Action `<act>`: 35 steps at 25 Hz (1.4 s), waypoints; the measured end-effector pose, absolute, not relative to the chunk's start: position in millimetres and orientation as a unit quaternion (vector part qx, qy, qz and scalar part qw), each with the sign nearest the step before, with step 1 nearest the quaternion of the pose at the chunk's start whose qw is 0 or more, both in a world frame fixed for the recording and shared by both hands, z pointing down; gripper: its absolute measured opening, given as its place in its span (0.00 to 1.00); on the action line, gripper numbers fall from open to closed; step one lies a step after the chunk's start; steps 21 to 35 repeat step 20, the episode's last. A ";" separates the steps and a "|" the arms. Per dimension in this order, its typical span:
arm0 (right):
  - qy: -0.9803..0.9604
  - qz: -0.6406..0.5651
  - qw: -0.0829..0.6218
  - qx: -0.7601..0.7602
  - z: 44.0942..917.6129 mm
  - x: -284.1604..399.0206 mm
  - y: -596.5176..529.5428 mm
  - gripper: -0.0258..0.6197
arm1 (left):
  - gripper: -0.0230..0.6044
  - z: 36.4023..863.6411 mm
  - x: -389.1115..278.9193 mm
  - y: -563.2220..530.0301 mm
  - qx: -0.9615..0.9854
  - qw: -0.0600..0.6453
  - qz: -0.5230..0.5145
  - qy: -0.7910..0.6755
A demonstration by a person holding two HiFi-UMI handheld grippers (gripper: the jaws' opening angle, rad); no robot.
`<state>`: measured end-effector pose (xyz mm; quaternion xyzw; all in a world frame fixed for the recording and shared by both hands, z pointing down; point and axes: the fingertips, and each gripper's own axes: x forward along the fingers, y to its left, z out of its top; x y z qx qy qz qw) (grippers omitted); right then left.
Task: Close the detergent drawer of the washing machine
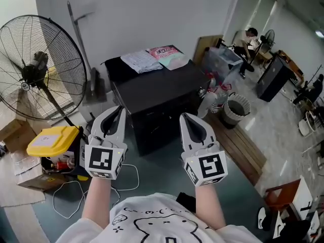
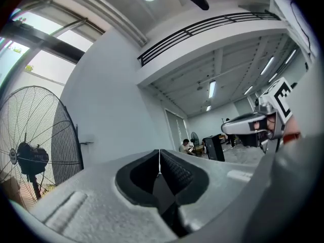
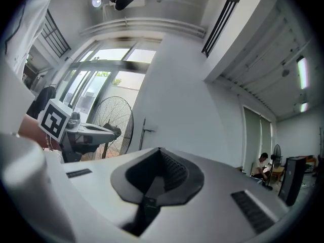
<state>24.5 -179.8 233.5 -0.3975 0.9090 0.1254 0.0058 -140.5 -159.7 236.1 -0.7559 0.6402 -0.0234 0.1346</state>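
Jaws clenched empty on left gripper (image 1: pixel 120 108) and right gripper (image 1: pixel 184 116), both well short of black cabinet (image 1: pixel 152 92). Risk: drawer unseen from here; blind push could miss it.

Left claw (image 2: pixel 160 156): jaws pressed together, nothing between them, pointing roughly level toward a white wall (image 2: pixel 116 105). Standing fan (image 2: pixel 31 158) at left. Right claw (image 2: pixel 229 128) enters from the right, clear of the left claw. Seated person (image 2: pixel 185 147) in the far background, between the two claws.
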 end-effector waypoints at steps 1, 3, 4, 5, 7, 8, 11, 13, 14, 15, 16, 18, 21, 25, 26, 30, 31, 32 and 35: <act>0.907 0.129 0.005 -0.400 231.3 25.5 -179.4 0.04 | 0.07 233.0 -139.6 -160.0 -0.757 0.138 -0.021 0.638; 0.904 0.133 0.005 -0.406 227.5 27.7 -179.1 0.04 | 0.07 228.0 -138.3 -160.3 -0.759 0.142 -0.018 0.635; 0.903 0.135 0.005 -0.408 226.4 28.5 -178.7 0.04 | 0.07 226.1 -138.0 -160.1 -0.759 0.144 -0.017 0.634; 0.902 0.137 0.004 -0.410 225.7 28.9 -178.1 0.04 | 0.07 224.7 -137.9 -159.6 -0.760 0.145 -0.016 0.633; 0.900 0.139 0.003 -0.412 225.3 29.4 -176.0 0.04 | 0.07 222.9 -137.2 -158.0 -0.762 0.148 -0.012 0.630; 0.900 0.139 0.004 -0.413 225.0 29.6 -175.1 0.04 | 0.07 222.2 -136.6 -157.4 -0.763 0.149 -0.011 0.629; 0.900 0.144 0.004 -0.411 223.4 29.3 -172.9 0.04 | 0.07 220.4 -133.4 -156.6 -0.766 0.148 -0.008 0.625; 0.899 0.147 0.001 -0.412 222.7 29.0 -170.8 0.04 | 0.07 218.9 -131.4 -155.3 -0.768 0.149 -0.006 0.623; 0.899 0.147 0.001 -0.412 222.0 29.2 -169.8 0.04 | 0.07 218.4 -130.6 -154.4 -0.768 0.149 -0.006 0.623; 0.899 0.147 0.001 -0.413 221.3 29.5 -168.9 0.04 | 0.07 218.1 -129.9 -153.6 -0.769 0.149 -0.006 0.622; 0.898 0.147 0.001 -0.414 220.8 30.0 -168.1 0.04 | 0.07 218.2 -129.4 -152.7 -0.770 0.148 -0.006 0.621; 0.897 0.148 0.001 -0.416 220.5 30.9 -166.7 0.04 | 0.07 219.4 -128.6 -151.1 -0.770 0.147 -0.007 0.620; 0.896 0.149 0.001 -0.417 221.1 31.8 -165.5 0.04 | 0.07 221.2 -127.9 -149.8 -0.771 0.148 -0.009 0.620; 0.896 0.149 0.001 -0.417 221.1 31.8 -165.5 0.04 | 0.07 221.2 -127.9 -149.8 -0.771 0.148 -0.009 0.620; 0.896 0.149 0.001 -0.417 221.1 31.8 -165.5 0.04 | 0.07 221.2 -127.9 -149.8 -0.771 0.148 -0.009 0.620; 0.896 0.149 0.001 -0.417 221.1 31.8 -165.5 0.04 | 0.07 221.2 -127.9 -149.8 -0.771 0.148 -0.009 0.620; 0.896 0.149 0.001 -0.417 221.1 31.8 -165.5 0.04 | 0.07 221.2 -127.9 -149.8 -0.771 0.148 -0.009 0.620; 0.896 0.149 0.001 -0.417 221.1 31.8 -165.5 0.04 | 0.07 221.2 -127.9 -149.8 -0.771 0.148 -0.009 0.620; 0.896 0.149 0.001 -0.417 221.1 31.8 -165.5 0.04 | 0.07 221.2 -127.9 -149.8 -0.771 0.148 -0.009 0.620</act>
